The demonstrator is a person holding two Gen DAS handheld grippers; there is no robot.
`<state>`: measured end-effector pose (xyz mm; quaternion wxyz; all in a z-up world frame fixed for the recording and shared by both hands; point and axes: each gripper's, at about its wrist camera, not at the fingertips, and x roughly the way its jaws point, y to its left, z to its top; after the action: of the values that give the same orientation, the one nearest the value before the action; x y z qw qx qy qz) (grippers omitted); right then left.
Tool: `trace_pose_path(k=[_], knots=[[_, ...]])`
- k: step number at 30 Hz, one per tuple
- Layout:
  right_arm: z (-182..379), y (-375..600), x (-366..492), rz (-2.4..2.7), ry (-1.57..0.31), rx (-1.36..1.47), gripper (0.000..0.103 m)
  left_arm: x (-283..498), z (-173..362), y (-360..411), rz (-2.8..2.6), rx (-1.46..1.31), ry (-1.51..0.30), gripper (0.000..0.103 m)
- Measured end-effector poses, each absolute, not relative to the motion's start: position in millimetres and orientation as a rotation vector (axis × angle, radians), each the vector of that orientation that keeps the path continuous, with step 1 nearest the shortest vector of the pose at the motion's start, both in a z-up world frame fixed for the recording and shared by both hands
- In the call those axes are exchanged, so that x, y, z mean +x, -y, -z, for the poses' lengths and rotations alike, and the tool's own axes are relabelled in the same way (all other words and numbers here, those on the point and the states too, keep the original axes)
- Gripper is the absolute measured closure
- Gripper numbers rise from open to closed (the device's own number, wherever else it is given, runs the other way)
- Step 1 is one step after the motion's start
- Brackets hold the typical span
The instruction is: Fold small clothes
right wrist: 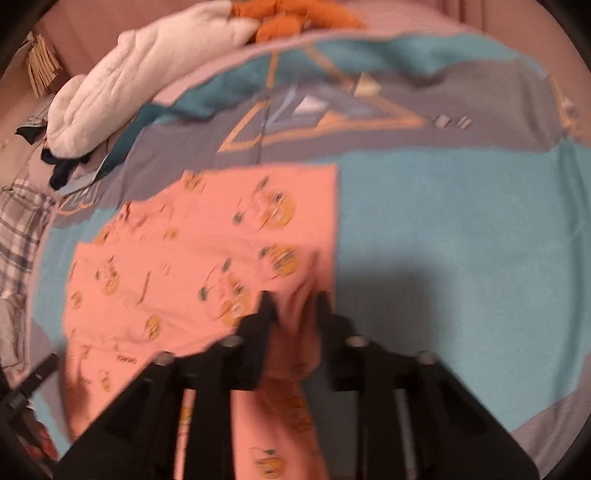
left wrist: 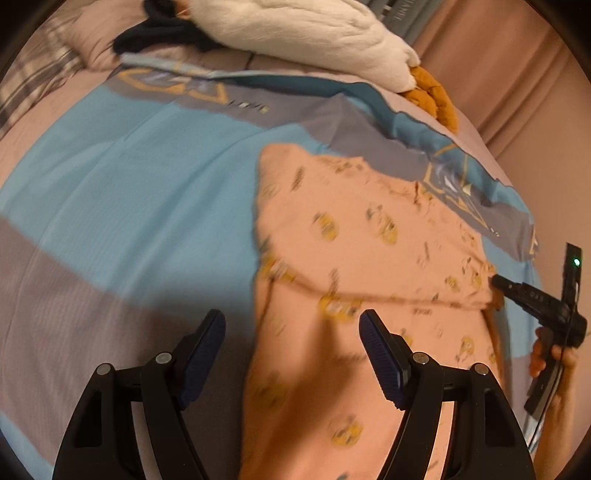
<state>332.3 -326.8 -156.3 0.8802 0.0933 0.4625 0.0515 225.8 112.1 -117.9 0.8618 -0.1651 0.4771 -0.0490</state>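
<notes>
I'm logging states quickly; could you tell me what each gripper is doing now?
Left gripper: open, holding nothing.
Right gripper: shut on the pink garment.

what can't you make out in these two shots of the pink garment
- Pink garment: its near end is cut off by the bottom edge in both wrist views.
- Yellow prints: motion blur hides what they depict.
- Right tool: fabric bunches between its fingers; blur hides how firmly it grips.
- Left tool: open; the cloth beneath it is shadowed.
- White plush toy: cropped by the top edge.
</notes>
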Motion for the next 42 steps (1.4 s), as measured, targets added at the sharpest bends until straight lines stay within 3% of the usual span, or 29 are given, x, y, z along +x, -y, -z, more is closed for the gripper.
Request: trace_pose_path(k=[4, 8, 12, 15, 17, 20, 24, 37, 42], knots=[[135, 330, 322, -0.117, -0.851, 0.188, 0.071, 255, 110, -100, 0.175, -0.361, -0.975, 0.029], [143, 318, 321, -0.288, -0.882, 0.226, 0.080, 283, 118, -84, 0.216, -0.331, -0.982, 0.029], [179, 315, 330, -0.232, -0.972, 0.157, 0.088, 296, 143, -79, 0.162, -0.241, -1.044, 0.039], [188, 329, 331, -0.186, -0.967, 0.174, 0.089, 293, 151, -81, 0.166, -0.188, -1.037, 0.042], [186, 338, 326, -0.174, -0.974, 0.220, 0.078, 286, 144, -83, 0.158, -0.184, -1.046, 0.042], [172, 351, 304, -0.198, -0.962, 0.280, 0.074, 267, 131, -95, 0.192, -0.251, -1.041, 0.042], [161, 366, 258, -0.274, -0.959, 0.356, 0.052, 225, 120, -122, 0.219, -0.344, -1.053, 0.035], [189, 380, 119, -0.370, -1.084, 0.439, 0.043, 96, 138, -153, 0.309, -0.575, -1.116, 0.034], [198, 380, 104, -0.400, -1.094, 0.453, 0.042, 79, 141, -142, 0.373, -0.615, -1.111, 0.021]])
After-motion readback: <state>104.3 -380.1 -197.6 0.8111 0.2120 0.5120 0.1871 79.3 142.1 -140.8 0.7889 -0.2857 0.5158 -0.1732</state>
